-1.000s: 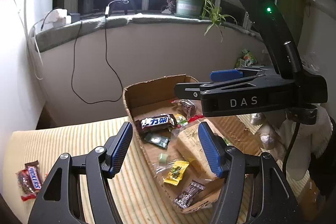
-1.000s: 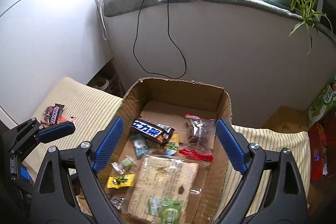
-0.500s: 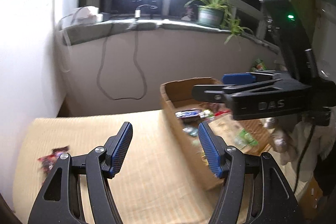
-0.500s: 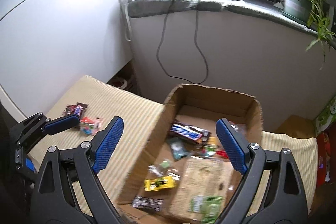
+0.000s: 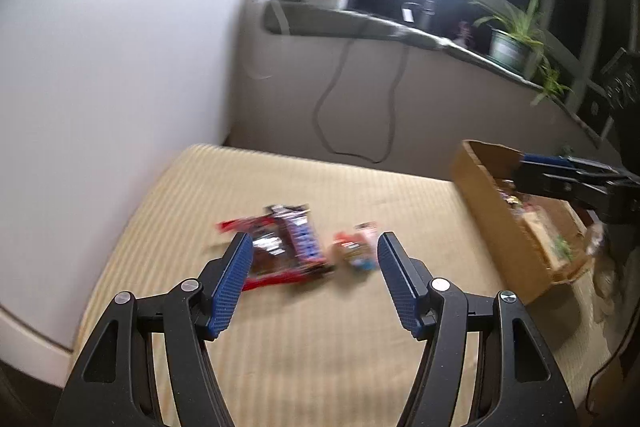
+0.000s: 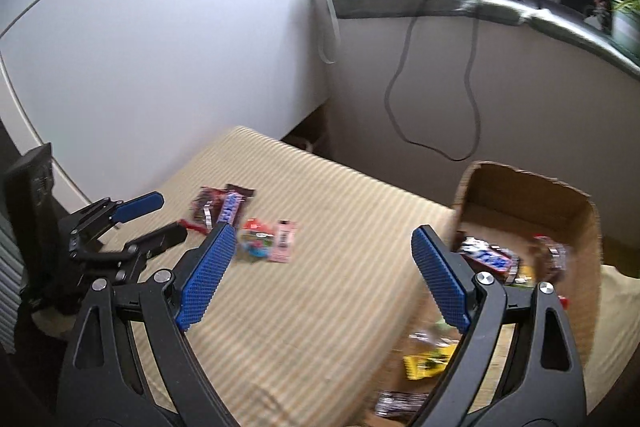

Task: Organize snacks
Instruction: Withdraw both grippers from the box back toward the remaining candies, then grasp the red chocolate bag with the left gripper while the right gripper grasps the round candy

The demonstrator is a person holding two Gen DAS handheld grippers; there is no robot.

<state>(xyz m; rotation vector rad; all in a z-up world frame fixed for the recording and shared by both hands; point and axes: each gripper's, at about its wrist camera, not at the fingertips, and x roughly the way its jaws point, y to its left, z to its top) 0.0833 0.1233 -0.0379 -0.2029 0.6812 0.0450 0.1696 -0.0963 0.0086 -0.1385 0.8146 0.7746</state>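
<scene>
A: Entry. Left gripper (image 5: 314,281), jaws apart, nothing between the pads. It points down at the loose snacks on the striped desk (image 5: 360,367): a dark chocolate bar pack (image 5: 286,245) with red wrapper edges, and just beside it a small pink packet (image 5: 356,251). Blurred, so labels are unreadable.

B: Right gripper?

A: Right gripper (image 6: 320,283), jaws wide and empty, over the desk between the loose pile and the cardboard box (image 6: 528,203). The box already holds several snacks, including a blue-and-white bar (image 6: 486,255) and a yellow packet (image 6: 428,365).

B: Why that arrangement?

A: My reading: the box is the collecting place, and the two items left outside are the remaining work. The left gripper sits on their side, so it lines up for the pick, jaws set wide enough to take the bar pack.

B: Change against the earlier frames?

A: A second ago both views looked into the box. Both grippers have since swung left; the pile moved from the far left edge of the left view to between its fingers. Jaw openings unchanged.
</scene>
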